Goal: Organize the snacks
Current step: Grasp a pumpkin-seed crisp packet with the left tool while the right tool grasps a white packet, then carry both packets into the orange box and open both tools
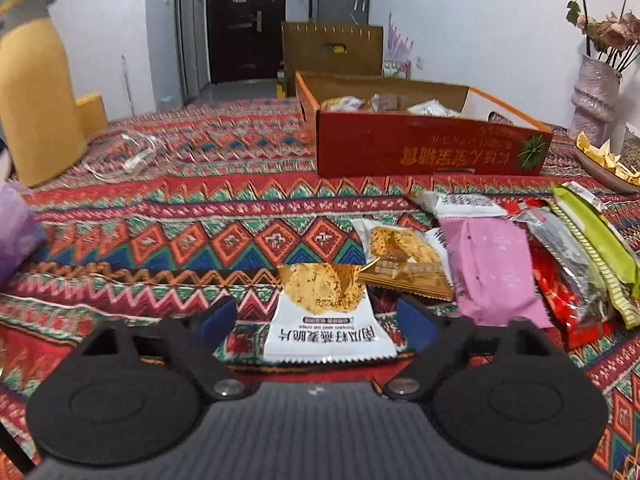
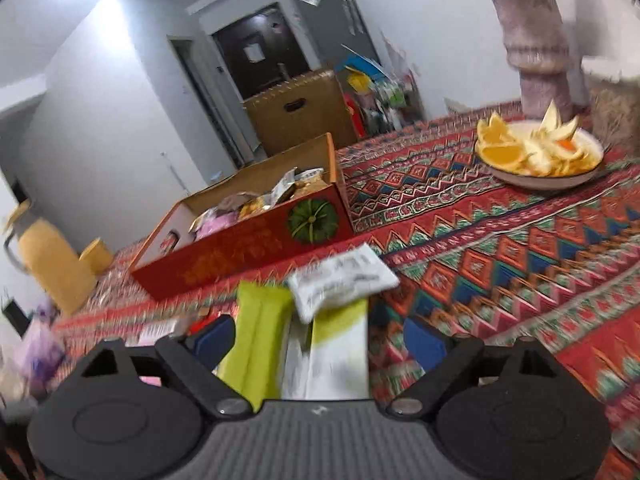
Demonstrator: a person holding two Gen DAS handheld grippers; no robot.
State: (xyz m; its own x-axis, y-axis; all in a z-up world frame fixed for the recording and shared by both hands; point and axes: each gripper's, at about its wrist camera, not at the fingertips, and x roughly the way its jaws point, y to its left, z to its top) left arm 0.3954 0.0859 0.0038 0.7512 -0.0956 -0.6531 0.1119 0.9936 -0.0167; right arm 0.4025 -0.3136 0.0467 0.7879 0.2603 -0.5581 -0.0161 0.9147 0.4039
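Observation:
A white and gold oat-crisp packet [image 1: 328, 312] lies on the patterned tablecloth [image 1: 160, 216] between the fingers of my left gripper [image 1: 318, 322], which is open with a gap on each side. Right of it lie a similar packet [image 1: 404, 256], a pink packet [image 1: 492, 272] and red, silver and green ones. A red cardboard box [image 1: 424, 148] holding several snacks stands behind them. My right gripper [image 2: 320, 340] is open around a lime-green packet [image 2: 260, 336]; the left pad is close to its edge and the right pad stands clear. A white packet [image 2: 344, 280] lies across it. The red box [image 2: 248, 244] is beyond, to the left.
A plate of orange peel [image 2: 540, 156] sits at the right with a vase [image 2: 536, 52] behind it. A yellow jug [image 1: 36, 92] and a clear plastic wrapper [image 1: 124, 152] are at the far left. A purple bag [image 1: 16, 232] is at the left edge.

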